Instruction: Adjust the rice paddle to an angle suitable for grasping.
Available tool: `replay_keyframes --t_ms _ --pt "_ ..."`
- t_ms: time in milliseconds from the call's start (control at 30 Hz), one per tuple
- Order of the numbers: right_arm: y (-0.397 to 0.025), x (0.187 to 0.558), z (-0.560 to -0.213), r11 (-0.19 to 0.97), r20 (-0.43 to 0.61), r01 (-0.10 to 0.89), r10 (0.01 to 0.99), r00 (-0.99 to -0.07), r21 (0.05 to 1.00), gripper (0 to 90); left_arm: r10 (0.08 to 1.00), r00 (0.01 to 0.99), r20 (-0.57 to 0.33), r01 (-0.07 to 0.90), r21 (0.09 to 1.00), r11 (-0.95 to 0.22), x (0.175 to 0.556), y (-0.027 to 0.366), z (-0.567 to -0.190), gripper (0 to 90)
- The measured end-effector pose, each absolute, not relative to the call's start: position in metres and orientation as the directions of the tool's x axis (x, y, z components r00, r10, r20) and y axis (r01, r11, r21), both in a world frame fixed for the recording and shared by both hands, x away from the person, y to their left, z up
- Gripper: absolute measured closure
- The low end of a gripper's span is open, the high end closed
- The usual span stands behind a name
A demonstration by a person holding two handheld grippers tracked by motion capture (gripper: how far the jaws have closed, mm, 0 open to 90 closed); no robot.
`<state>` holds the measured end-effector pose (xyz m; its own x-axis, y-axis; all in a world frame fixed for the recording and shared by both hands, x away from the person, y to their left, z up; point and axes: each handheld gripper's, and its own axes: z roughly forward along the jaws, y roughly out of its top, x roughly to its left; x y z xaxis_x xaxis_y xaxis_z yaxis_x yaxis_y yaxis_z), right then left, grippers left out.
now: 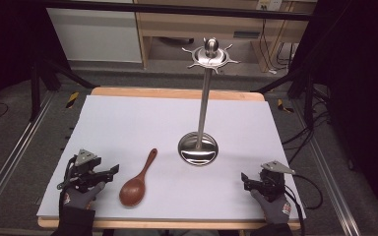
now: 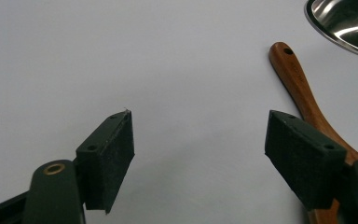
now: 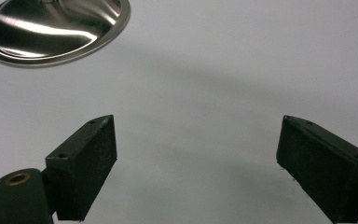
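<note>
While your left gripper (image 1: 112, 172) rests with jaws spread, the wooden spoon (image 1: 137, 181) lies at its three o'clock, handle toward the steel stand (image 1: 198, 147); your right gripper (image 1: 245, 180) waits spread too, empty.

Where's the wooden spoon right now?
In the high view the wooden spoon lies flat on the white table, front left, just right of the open left gripper, its handle angled toward the steel stand's base.
</note>
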<state>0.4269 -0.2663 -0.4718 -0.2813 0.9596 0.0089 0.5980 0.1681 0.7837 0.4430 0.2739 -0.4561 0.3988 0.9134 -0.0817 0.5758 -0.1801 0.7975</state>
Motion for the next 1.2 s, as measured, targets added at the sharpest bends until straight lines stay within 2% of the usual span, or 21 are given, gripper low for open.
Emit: replay_keyframes --t_ms 433,1200 --pt "-0.265 0.427 -0.473 0.164 0.01 0.614 0.963 -0.269 0.772 13.0 0.893 0.441 -0.091 0.565 0.801 -0.197 0.438 0.26 -0.448 23.9" --pt "-0.263 0.43 -0.476 0.191 0.0 0.632 0.957 -0.29 0.751 12.8 0.85 0.525 -0.043 0.555 0.774 -0.304 0.433 0.219 -0.442 24.8"
